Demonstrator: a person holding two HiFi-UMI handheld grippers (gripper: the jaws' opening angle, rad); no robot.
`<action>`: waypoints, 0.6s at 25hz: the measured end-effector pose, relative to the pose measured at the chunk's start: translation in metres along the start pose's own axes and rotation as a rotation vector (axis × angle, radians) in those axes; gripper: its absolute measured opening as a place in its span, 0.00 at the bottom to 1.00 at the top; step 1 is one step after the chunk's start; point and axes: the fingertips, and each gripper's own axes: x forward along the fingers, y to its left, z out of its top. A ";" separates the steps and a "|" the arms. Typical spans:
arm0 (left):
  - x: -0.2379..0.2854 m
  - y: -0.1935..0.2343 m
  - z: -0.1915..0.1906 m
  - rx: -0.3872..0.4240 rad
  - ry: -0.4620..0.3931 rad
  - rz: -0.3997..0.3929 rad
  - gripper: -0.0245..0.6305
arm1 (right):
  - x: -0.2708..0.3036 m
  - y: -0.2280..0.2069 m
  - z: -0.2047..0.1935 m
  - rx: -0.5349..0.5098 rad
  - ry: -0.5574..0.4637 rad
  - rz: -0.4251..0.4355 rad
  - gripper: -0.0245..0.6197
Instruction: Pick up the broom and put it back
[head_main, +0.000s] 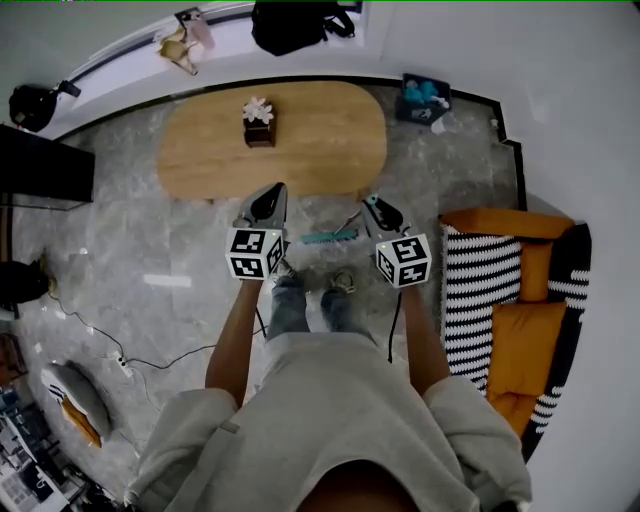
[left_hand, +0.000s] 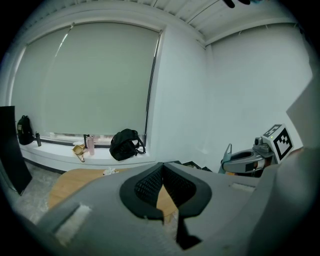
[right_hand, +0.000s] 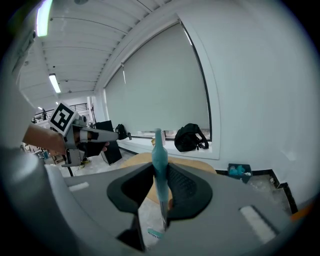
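Note:
The broom is a thin rod with a teal grip (right_hand: 159, 150) at its top and a small teal brush head (right_hand: 155, 233) hanging just above the floor. My right gripper (right_hand: 160, 167) is shut on the grip, holding the broom upright. From the head view the brush head (head_main: 330, 237) lies between the two grippers, in front of the person's feet, with my right gripper (head_main: 373, 204) above it. My left gripper (head_main: 272, 192) is held level beside it to the left. Its pads (left_hand: 150, 182) meet with nothing between them.
An oval wooden table (head_main: 310, 150) stands just ahead, bearing a small box (head_main: 258, 122). A black backpack (head_main: 295, 25) sits on the window sill. An orange and striped sofa (head_main: 515, 300) is on the right, a teal-filled bin (head_main: 425, 98) at the far right, cables (head_main: 110, 350) on the left floor.

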 end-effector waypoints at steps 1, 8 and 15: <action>-0.002 0.000 -0.003 -0.004 0.005 0.003 0.04 | 0.000 -0.002 -0.004 0.001 0.006 0.000 0.18; -0.004 0.014 -0.028 -0.022 0.051 0.005 0.04 | 0.012 -0.002 -0.027 0.009 0.054 0.000 0.18; -0.003 0.030 -0.060 -0.049 0.095 0.003 0.04 | 0.038 0.003 -0.064 0.004 0.128 0.024 0.18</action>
